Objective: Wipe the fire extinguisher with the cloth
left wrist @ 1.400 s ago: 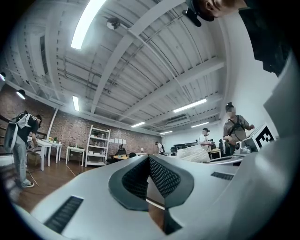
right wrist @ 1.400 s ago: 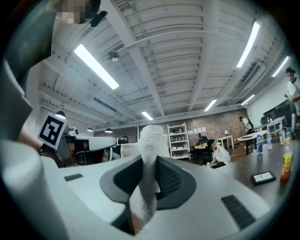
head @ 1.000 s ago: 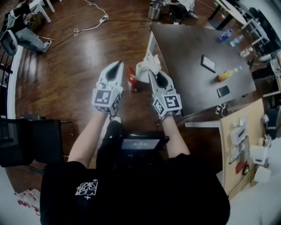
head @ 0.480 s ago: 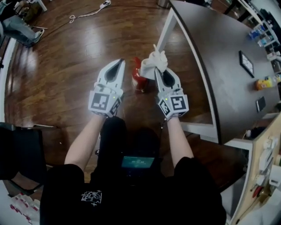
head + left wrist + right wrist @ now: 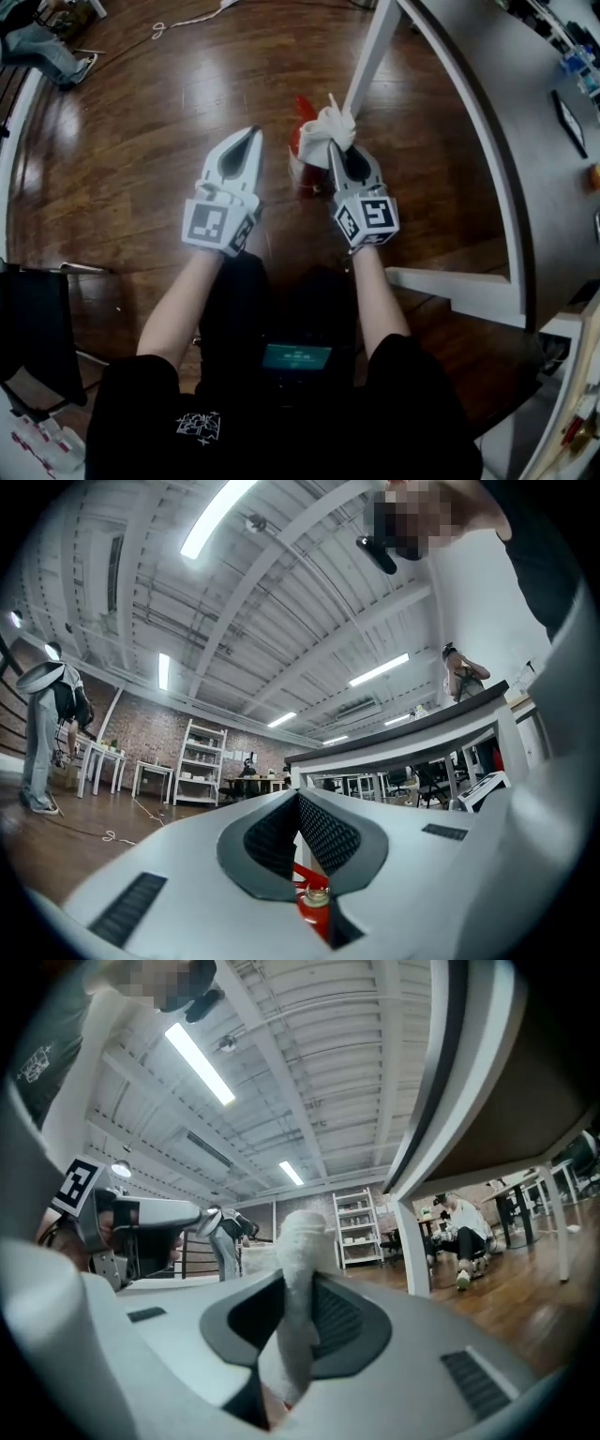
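Observation:
A red fire extinguisher (image 5: 302, 161) stands on the wooden floor beside a white table leg (image 5: 373, 54). My right gripper (image 5: 331, 148) is shut on a white cloth (image 5: 326, 132), which hangs over the extinguisher's top. In the right gripper view the cloth (image 5: 298, 1288) sticks up between the shut jaws. My left gripper (image 5: 255, 132) sits to the left of the extinguisher, its jaws shut with nothing between them. In the left gripper view the extinguisher's red top (image 5: 312, 905) shows just below the left gripper (image 5: 298, 795).
A dark table (image 5: 525, 112) on white legs spans the right side. A dark chair (image 5: 33, 328) stands at the lower left. A white cable (image 5: 187, 19) lies on the floor far ahead. A person's legs (image 5: 42, 42) show at the top left.
The head view has swung and closed in on the extinguisher, so the table has slid to the right. Both grippers keep their places beside it, the cloth still in the right one.

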Available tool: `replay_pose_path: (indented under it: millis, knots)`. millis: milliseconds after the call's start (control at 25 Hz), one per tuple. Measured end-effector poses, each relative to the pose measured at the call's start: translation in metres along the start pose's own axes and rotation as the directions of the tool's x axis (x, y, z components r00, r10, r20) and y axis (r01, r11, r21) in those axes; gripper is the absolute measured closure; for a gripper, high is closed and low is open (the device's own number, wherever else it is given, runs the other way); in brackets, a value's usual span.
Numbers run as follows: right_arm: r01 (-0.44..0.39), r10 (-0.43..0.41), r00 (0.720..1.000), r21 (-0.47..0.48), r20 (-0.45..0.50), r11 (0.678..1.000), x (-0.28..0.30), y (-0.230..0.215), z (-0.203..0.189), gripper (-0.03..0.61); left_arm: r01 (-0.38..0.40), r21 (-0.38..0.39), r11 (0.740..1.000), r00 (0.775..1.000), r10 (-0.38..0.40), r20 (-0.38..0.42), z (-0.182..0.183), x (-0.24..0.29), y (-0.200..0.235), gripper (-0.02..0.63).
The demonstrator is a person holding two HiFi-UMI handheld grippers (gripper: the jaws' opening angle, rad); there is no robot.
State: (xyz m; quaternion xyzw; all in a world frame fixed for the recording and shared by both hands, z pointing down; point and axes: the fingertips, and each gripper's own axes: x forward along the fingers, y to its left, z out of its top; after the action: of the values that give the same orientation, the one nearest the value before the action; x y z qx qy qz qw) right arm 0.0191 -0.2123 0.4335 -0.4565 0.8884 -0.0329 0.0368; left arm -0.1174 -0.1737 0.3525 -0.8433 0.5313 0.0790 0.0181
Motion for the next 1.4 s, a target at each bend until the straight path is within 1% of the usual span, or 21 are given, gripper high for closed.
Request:
replay_pose_path:
  millis: [120,200,320,480,680,840,960,1160,1320,1400]
  knots:
    - [-0.003,0.003,1.0,-0.014,-0.008,1.0,0.004,0.0,-0.008,0.485,0.009,-0.006,1.0,1.0,-0.009,-0.002,-0.006,-0.003,-0.009,0.612]
    - [0.007,-0.007,1.0,-0.002,-0.003,1.0,0.008,-0.004,-0.012,0.485,0.016,-0.021,1.0,1.0,-0.016,-0.003,-0.008,-0.005,-0.013,0.612]
    - [0.024,-0.024,1.0,0.012,-0.019,1.0,0.01,-0.011,-0.022,0.485,0.028,-0.012,1.0,1.0,-0.028,-0.011,-0.009,-0.007,-0.022,0.612]
    - [0.021,-0.02,0.999,0.023,-0.044,1.0,0.021,-0.014,-0.036,0.484,0.022,0.002,1.0,1.0,-0.022,-0.009,-0.013,-0.008,-0.023,0.612]
    - [0.022,-0.022,0.996,-0.002,-0.087,1.0,0.03,-0.013,-0.058,0.485,0.027,0.009,1.0,1.0,-0.027,-0.008,-0.013,-0.016,-0.027,0.612]
    - [0.026,-0.026,0.993,-0.001,-0.115,1.0,0.041,-0.012,-0.072,0.485,0.019,0.017,1.0,1.0,-0.019,-0.015,-0.011,-0.021,-0.026,0.612]
    - [0.006,-0.008,0.988,-0.011,-0.155,1.0,0.048,-0.007,-0.094,0.485,0.007,0.004,1.0,1.0,-0.007,-0.025,-0.015,-0.022,-0.025,0.612]
    - [-0.064,0.048,0.97,-0.063,-0.24,0.996,0.051,0.013,-0.134,0.485,0.028,0.003,1.0,0.999,-0.028,-0.025,-0.018,-0.018,-0.026,0.612]
    - [-0.083,0.064,0.972,-0.072,-0.226,0.994,0.052,0.02,-0.141,0.485,0.049,-0.016,0.999,0.998,-0.05,-0.047,-0.023,-0.013,-0.025,0.612]
    - [-0.122,0.096,0.964,-0.091,-0.249,0.988,0.05,0.029,-0.149,0.485,0.058,-0.025,0.998,0.996,-0.059,-0.063,-0.03,-0.013,-0.025,0.612]
